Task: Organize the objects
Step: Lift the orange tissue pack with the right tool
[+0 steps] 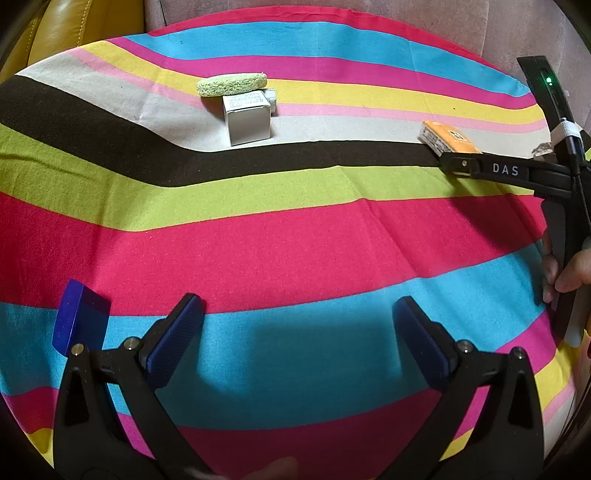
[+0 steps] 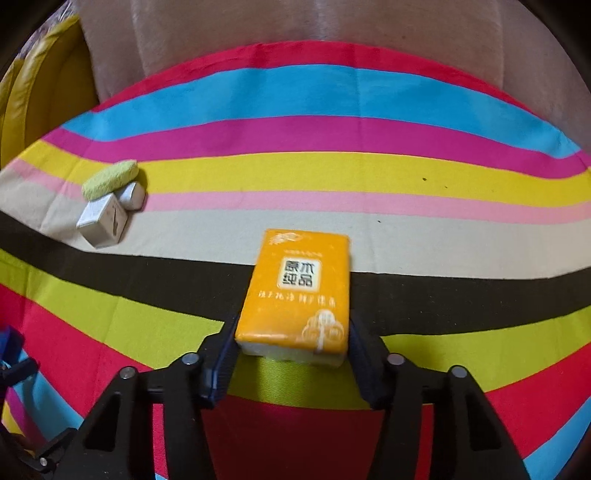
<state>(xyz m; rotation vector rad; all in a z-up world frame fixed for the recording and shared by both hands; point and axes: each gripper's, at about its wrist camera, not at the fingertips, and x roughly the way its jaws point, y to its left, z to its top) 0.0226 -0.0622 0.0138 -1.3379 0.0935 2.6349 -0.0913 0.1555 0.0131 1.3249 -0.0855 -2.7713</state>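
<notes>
Cloth: a striped tablecloth is covering the whole work surface, with a yellow cushion showing past its far left corner.
Right gripper: its fingers are clamping the near end of the tissue pack, one on each long side.
Left gripper: its fingers are standing wide apart, holding nothing; a blue block is lying just beside its left finger.
Pack: its long axis is running straight ahead, away from the fingers, over the black stripe.
Pile: a grey box, a green sponge and a smaller box are sitting touching, ahead and left of the pack.
Writing: Chinese characters are showing on the pack; "DAS" on the right gripper's arm.
</notes>
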